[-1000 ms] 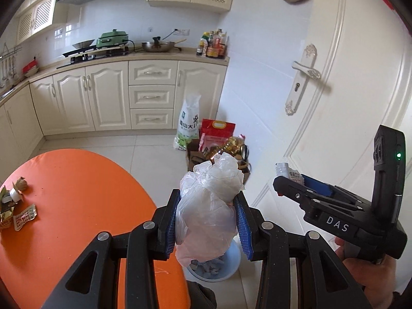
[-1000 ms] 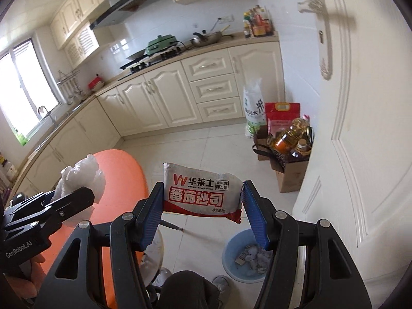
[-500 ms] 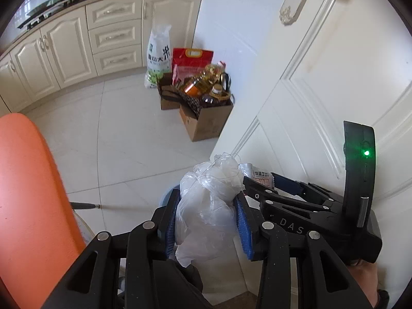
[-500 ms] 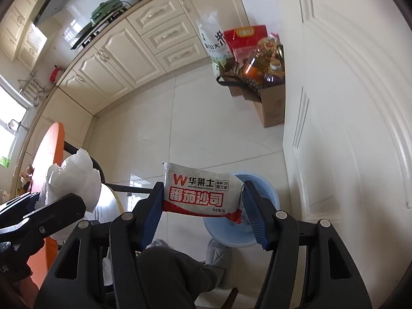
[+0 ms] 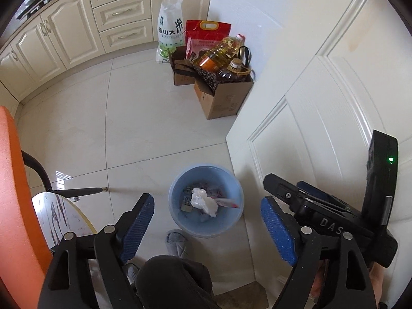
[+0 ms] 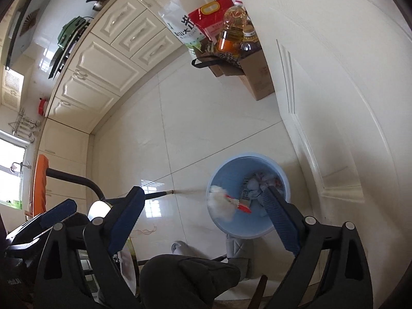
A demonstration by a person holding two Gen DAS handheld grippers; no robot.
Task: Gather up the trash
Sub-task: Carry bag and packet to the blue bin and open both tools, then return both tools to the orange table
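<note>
From the left wrist camera, the left gripper [image 5: 207,216] stood spread wide with nothing between its blue pads [image 5: 136,225]; it hung over a blue bin [image 5: 206,200] on the pale tiled floor [image 5: 144,128]; inside the bin lay a crumpled white plastic bag [image 5: 203,200] with a red-edged wrapper [image 5: 228,203] just beside it, on top of other scraps; the bin sat close against the white door [image 5: 322,90]; the right gripper [image 5: 334,219] showed at the right edge, its fingers hidden behind its own body; a grey slipper [image 5: 177,242] lay near the bin, an orange table [image 5: 15,193] filled the left edge, and a cardboard box [image 5: 224,97] of bottles stood well apart by the cabinets [image 5: 77,25].

From the right wrist camera, the right gripper [image 6: 203,219] was likewise wide open and held nothing; the bin [image 6: 231,180] lay between and beyond its fingers; the plastic bag [image 6: 219,203] and the wrapper [image 6: 243,206] appeared blurred within the bin's rim; whether they rested on the pile could not be told; the left gripper [image 6: 58,212] showed at the lower left, a blue pad visible; the box [image 6: 257,77] stood against the door [image 6: 347,77].
</note>
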